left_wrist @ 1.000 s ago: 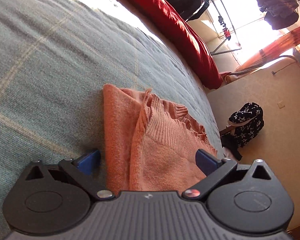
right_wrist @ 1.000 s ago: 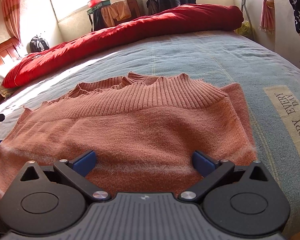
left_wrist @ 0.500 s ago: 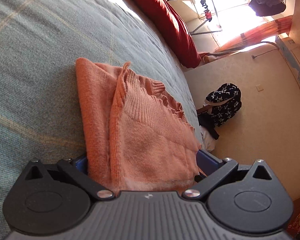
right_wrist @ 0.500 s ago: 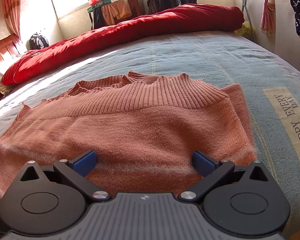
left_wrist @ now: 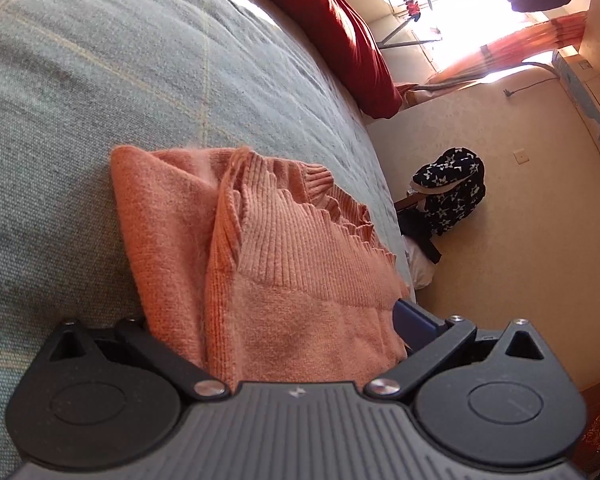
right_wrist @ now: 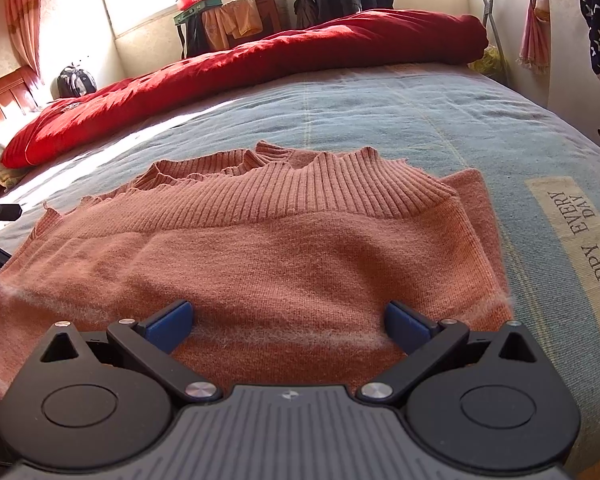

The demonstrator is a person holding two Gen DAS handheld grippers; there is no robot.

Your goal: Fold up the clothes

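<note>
My left gripper (left_wrist: 276,320) sits low and rolled to one side, jaws spread wide; only its right blue pad (left_wrist: 414,318) shows, the other is hidden by cloth bunched between the fingers. My right gripper (right_wrist: 288,322) is level and pointing forward, jaws equally wide, both blue pads (right_wrist: 168,320) in view and resting on fabric without pinching it; its black body fills the bottom of the view.

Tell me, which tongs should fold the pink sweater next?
Probably the left tongs: the sweater edge already sits between them. The right tongs only hover, spread wide, above its flat middle.
</note>
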